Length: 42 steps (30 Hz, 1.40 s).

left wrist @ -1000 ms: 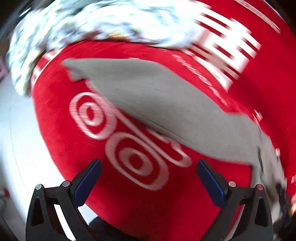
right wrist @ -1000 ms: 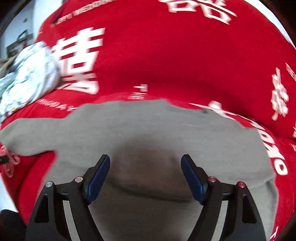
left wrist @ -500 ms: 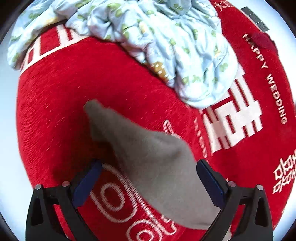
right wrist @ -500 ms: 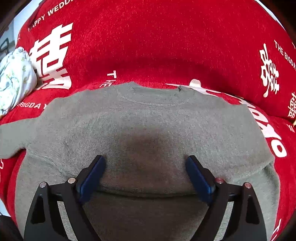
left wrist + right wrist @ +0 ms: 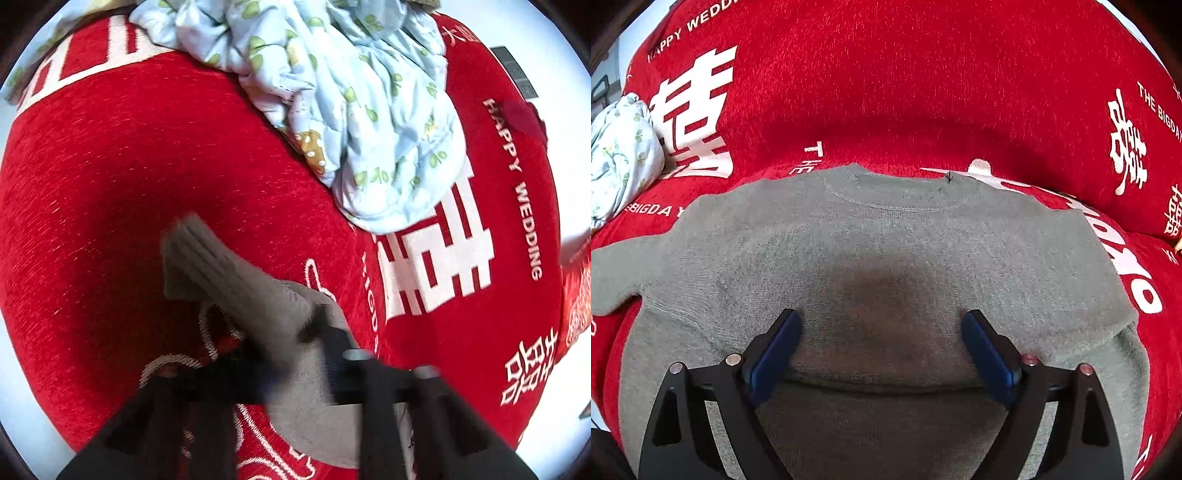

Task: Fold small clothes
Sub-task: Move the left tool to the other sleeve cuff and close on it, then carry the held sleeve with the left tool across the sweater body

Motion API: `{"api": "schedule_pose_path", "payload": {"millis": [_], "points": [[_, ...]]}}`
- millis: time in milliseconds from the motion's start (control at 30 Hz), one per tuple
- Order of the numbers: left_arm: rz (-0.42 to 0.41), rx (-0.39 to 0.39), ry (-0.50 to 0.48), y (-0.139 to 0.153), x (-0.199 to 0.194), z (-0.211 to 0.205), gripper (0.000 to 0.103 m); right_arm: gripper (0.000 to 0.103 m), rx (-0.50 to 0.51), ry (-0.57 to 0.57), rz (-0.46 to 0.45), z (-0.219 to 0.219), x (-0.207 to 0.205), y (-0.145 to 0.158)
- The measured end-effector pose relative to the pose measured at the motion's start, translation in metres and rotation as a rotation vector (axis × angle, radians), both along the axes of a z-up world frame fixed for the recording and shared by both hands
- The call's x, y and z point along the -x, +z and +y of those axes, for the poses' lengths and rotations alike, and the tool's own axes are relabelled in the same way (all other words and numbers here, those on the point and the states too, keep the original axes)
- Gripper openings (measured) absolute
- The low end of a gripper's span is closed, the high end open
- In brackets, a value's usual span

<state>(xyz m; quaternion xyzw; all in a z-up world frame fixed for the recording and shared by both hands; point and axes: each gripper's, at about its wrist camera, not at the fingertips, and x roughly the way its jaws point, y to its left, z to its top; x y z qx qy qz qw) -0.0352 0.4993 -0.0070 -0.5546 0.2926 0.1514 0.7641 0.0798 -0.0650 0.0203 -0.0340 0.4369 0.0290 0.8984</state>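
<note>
A grey knit sweater (image 5: pixel 886 240) lies flat on a red cover, collar (image 5: pixel 886 195) away from me, its lower part folded up under my right gripper. My right gripper (image 5: pixel 881 321) hovers open over the sweater's middle, and nothing is between its blue pads. In the left wrist view one grey sleeve (image 5: pixel 236 280) runs up to a ribbed cuff (image 5: pixel 188 251). My left gripper (image 5: pixel 295 354) is blurred. Its jaws are closing, with the sleeve bunched between them just below the cuff.
The red cover (image 5: pixel 147 147) with white lettering spreads over the whole surface (image 5: pixel 886 74). A crumpled light blue quilted garment with green leaves (image 5: pixel 351 92) lies beyond the sleeve, at the far left in the right wrist view (image 5: pixel 620 155).
My left gripper travelled out along the sleeve toward the cuff, rolled, and closed from wide open onto it. The right gripper settled slightly lower over the sweater, jaws a little wider.
</note>
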Motion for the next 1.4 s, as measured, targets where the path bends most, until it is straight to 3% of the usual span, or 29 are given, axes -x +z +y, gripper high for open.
{"api": "schedule_pose_path", "payload": {"millis": [167,233,333,467,533,600,767,967,1167,1400], "points": [[-0.003,-0.045,0.025,0.009,0.007,0.000,0.013,0.092,0.000,0.000,0.000,0.000,0.000,0.000],[0.038,-0.101,0.038,0.015,0.006,-0.002,0.014,0.092,0.000,0.000,0.000,0.000,0.000,0.000],[0.058,-0.143,0.012,0.019,0.003,-0.003,0.014,0.092,-0.001,0.000,0.000,0.000,0.000,0.000],[0.060,-0.144,-0.022,0.022,0.000,-0.004,0.014,0.092,-0.001,0.001,0.000,0.000,-0.001,0.001],[0.062,-0.168,-0.029,0.028,-0.001,-0.007,0.007,0.092,-0.001,0.001,0.000,0.000,-0.001,0.001],[0.043,-0.189,-0.042,0.038,-0.001,-0.010,0.007,0.092,-0.001,0.001,0.000,0.000,-0.001,0.001],[0.033,-0.303,-0.098,0.067,-0.011,-0.029,0.007,0.092,-0.005,0.001,0.000,0.000,-0.001,0.001],[0.029,-0.329,-0.152,0.084,-0.026,-0.050,0.007,0.092,-0.013,0.002,0.001,-0.001,-0.001,0.002],[0.074,-0.476,-0.198,0.106,-0.040,-0.083,0.007,0.092,-0.023,0.003,0.004,-0.002,-0.002,0.002],[0.115,-0.516,-0.224,0.113,-0.055,-0.108,0.007,0.092,-0.080,0.025,0.019,-0.010,-0.001,0.005]]}}
